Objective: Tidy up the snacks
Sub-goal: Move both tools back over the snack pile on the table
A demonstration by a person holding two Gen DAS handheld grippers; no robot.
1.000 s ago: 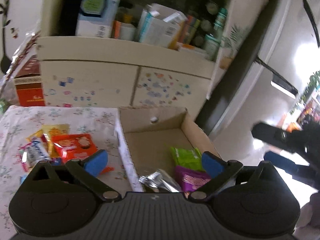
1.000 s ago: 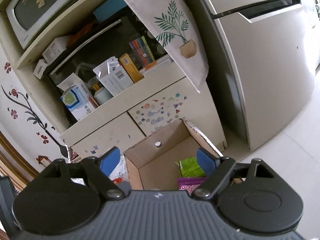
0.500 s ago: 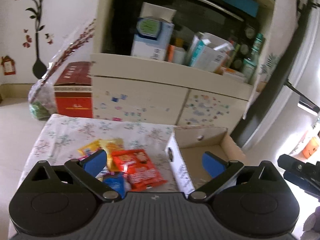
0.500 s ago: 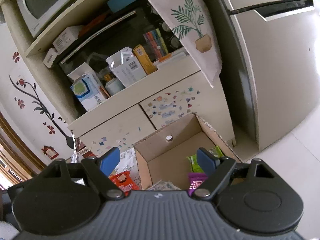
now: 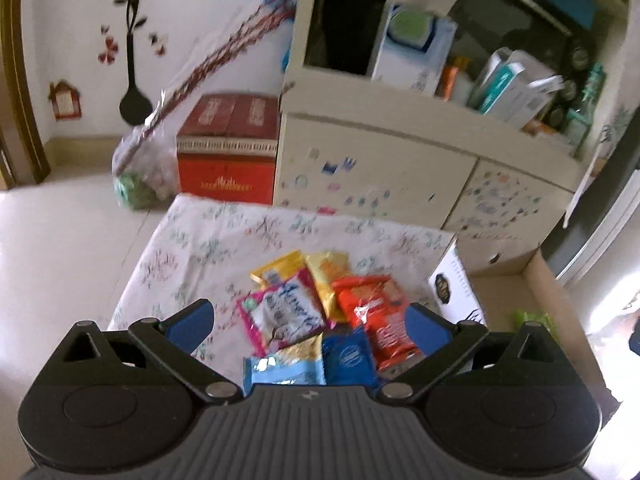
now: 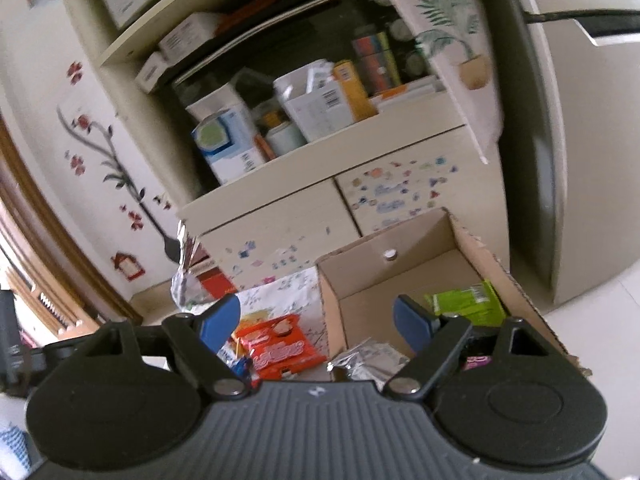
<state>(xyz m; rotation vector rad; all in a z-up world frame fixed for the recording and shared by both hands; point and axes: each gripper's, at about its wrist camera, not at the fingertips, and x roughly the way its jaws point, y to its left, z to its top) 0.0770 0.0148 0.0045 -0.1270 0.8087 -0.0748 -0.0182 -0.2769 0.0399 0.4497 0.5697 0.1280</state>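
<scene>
Colourful snack packets (image 5: 320, 312) lie in a heap on the flowered tabletop (image 5: 208, 248), just beside the cardboard box (image 6: 404, 264) — a green packet (image 6: 464, 304) already lies inside it. The left gripper (image 5: 308, 320) hangs above the heap with fingers wide apart, holding nothing. The right gripper (image 6: 316, 316) is equally spread and empty, between heap and box.

Spread, empty right tongs (image 6: 316, 322) above orange snack packet (image 6: 280, 346) and cardboard box (image 6: 400, 272).

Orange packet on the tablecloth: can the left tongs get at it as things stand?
Probably yes. The left tongs are open and empty above the pile, and the orange packet lies on top beside the cardboard box, with nothing over it.
</scene>
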